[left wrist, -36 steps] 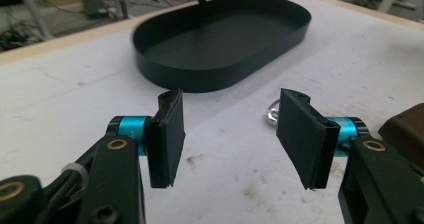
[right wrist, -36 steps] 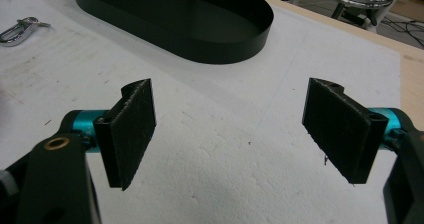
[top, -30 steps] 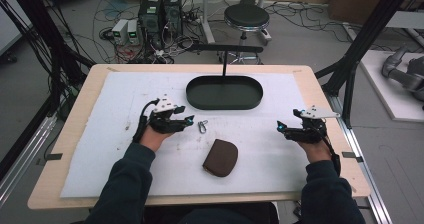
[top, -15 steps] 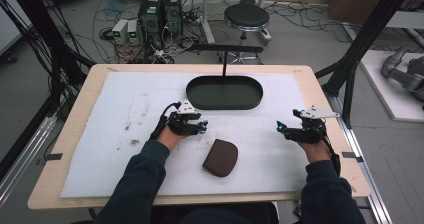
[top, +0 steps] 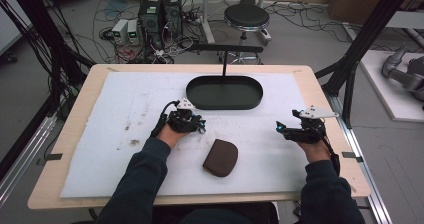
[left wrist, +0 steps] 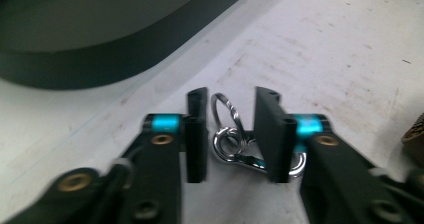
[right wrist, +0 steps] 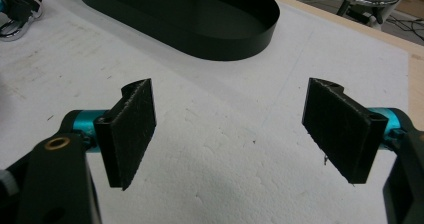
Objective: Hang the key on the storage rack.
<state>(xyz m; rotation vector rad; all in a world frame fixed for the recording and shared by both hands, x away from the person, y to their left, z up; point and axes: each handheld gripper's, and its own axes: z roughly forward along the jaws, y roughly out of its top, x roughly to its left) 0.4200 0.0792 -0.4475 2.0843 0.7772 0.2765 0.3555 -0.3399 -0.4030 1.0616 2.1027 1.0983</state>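
The left gripper (top: 200, 125) sat low over the white mat (top: 125, 109), just left of centre in the high view, and its jaws stood either side of the keyring clip (left wrist: 235, 141). In the left gripper view the jaws bracketed the silver rings with a small gap on each side, parted but narrow, nothing pinched yet. That looked like a line-up for a grab: jaws astride the metal, flat to the mat, because a thin clip lying flat gives little to bite on.

The clip lay at the middle of that view, its loops between the jaw tips and its snap hook running under the right-hand jaw. Above it, at upper left of that frame, the dark tray (left wrist: 115, 39) curved past, near but apart. From above the tray (top: 197, 91) sat at upper centre, empty as far as I could see, so I judged it the likely drop spot.

The brown pouch (top: 220, 157) rested lower centre, untouched, well clear of both tools.

Over at the right of the high view the right gripper (top: 280, 129) hung wide open, holding nothing; its own view showed bare mat between the pads (right wrist: 132, 129). It seemed parked there to keep out of the way.
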